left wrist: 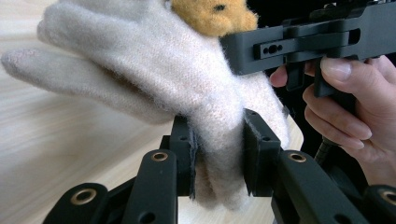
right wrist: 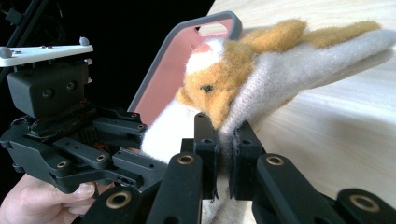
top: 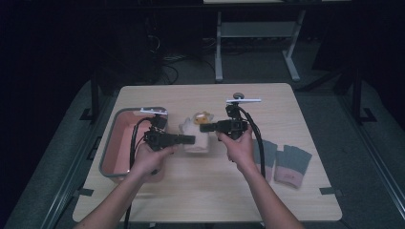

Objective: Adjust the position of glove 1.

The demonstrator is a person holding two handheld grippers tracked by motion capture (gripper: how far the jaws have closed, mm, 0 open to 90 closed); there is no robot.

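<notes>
High view: left gripper point(top: 191, 140) and right gripper point(top: 204, 127) hold a cream glove point(top: 195, 136) between them above the table point(top: 286, 191), beside a pink bin point(top: 111, 143) | Left gripper view: jaws clamp the glove point(left wrist: 154, 79) cuff | Right gripper view: jaws pinch glove point(right wrist: 299, 70) fabric below an orange animal patch point(right wrist: 219, 86) | Risk: uneven pull slips the thin fabric free.
</notes>
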